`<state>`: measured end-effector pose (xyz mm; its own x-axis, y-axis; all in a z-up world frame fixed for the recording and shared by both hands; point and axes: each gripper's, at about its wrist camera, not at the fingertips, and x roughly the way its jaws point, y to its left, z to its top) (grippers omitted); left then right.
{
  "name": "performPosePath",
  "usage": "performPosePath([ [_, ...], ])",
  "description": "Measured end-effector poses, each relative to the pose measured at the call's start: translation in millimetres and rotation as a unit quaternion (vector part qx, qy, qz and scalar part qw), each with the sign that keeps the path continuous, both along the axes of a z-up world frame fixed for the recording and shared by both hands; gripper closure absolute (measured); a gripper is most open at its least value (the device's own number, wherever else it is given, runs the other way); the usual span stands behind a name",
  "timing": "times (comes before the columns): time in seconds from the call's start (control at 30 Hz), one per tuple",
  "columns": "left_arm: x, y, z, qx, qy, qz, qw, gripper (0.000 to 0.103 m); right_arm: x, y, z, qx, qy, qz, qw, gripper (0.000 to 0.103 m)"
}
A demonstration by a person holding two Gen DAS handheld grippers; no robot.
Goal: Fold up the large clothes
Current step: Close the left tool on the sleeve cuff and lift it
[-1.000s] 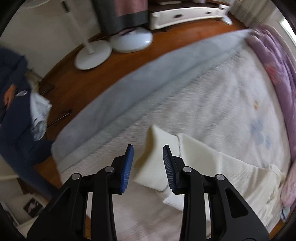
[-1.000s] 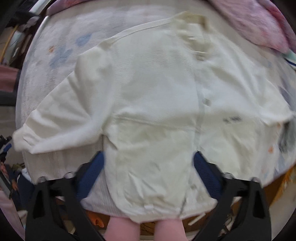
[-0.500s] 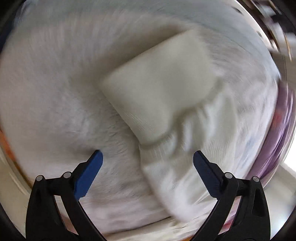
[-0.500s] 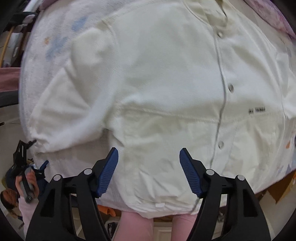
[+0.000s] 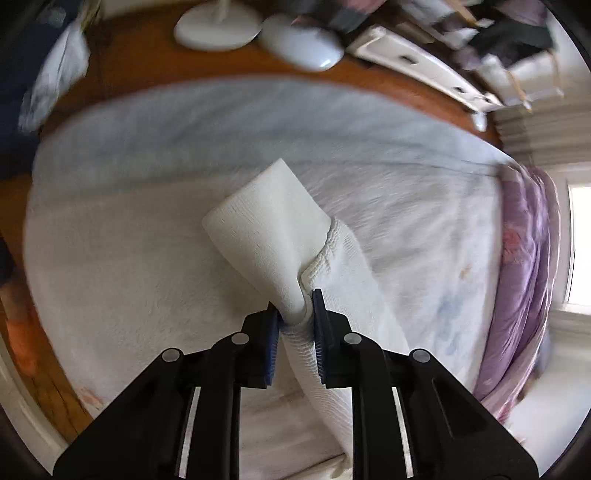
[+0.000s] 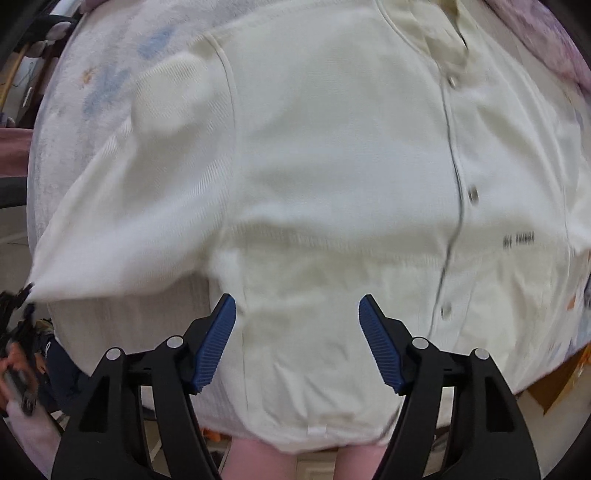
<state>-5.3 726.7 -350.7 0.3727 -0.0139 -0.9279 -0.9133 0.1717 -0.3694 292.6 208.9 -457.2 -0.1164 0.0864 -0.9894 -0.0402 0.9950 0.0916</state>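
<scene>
A cream button-front cardigan [image 6: 332, 166] lies spread on the bed. Its left sleeve [image 6: 122, 229] stretches out to the side. In the left wrist view, my left gripper [image 5: 295, 306] points steeply down, its jaws closing on the sleeve [image 5: 343, 266] just behind the ribbed cuff [image 5: 266, 229]. The blue pads pinch the bunched fabric between them, and the cuff sticks out ahead of the fingertips. My right gripper [image 6: 297, 314] hangs open, pointing straight down over the cardigan's lower front near the hem, left of the button line. Nothing is between its pads.
A white bedspread [image 5: 110, 277] covers the bed, with a grey layer toward the far edge and a purple blanket [image 5: 524, 258] on the right. Past the bed are a wooden floor, two white fan bases [image 5: 218, 26] and a white cabinet [image 5: 413, 70]. A person's pink-clad legs [image 6: 258, 461] stand at the near edge.
My left gripper opened wide over the cuff, then closed on the sleeve behind it. My right gripper narrowed its jaws and sank closer to the cardigan.
</scene>
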Motion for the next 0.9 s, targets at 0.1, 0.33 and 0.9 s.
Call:
performPosePath([
  [0.1,23,-15,37,0.075,0.019,-0.064,0.995,0.087,22,4,-8,0.05,-0.03,-0.014,0.998,0.038],
  [0.33,67,-67,119,0.163,-0.041,-0.135,0.9765,0.086,53,24,-93,0.162,-0.003,-0.073,0.984,0.048],
  [0.9,214,-298,259,0.25,-0.138,-0.39,0.8752,0.086,32,-48,-57,0.272,-0.021,-0.157,0.949,0.079],
])
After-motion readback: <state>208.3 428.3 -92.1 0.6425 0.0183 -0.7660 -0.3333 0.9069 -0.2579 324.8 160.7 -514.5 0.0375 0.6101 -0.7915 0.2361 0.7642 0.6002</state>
